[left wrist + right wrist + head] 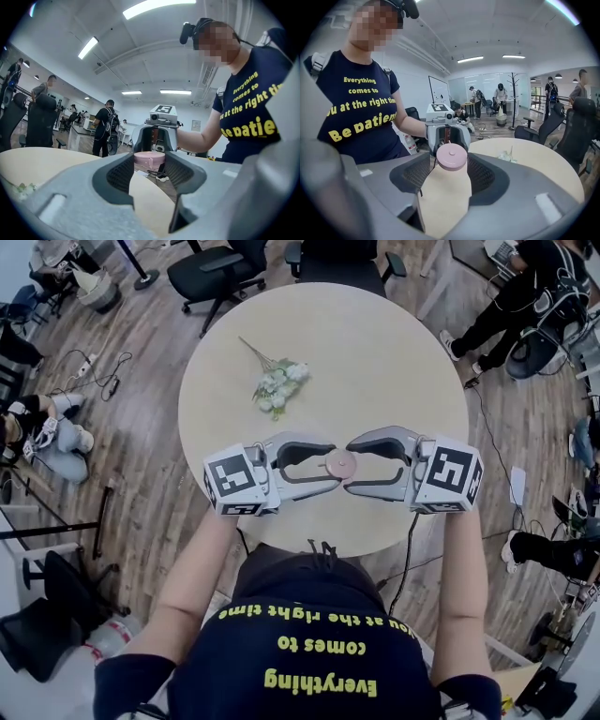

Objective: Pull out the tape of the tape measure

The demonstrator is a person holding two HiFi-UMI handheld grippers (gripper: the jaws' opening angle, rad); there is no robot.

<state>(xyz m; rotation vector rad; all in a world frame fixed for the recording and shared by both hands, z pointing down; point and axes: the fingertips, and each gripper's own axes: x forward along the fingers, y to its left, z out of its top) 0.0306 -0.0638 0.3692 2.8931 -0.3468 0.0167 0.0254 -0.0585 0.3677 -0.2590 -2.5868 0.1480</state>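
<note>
Head view: tape measure [338,465] at mid-frame, its rim covered on both sides by claw tips. I can't tell whether any tape is drawn out; too small. Near edge of the worktop [394,362] is hidden under the person's torso [319,634], lower centre.

Left gripper view: the case's lower half sinks behind the left claw [150,161]. Flowers [21,188] blurred, cut off at lower left.

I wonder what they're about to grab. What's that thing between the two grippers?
A small round pink tape measure is between the left gripper and the right gripper, right at their tips. The head view shows it best.
</note>
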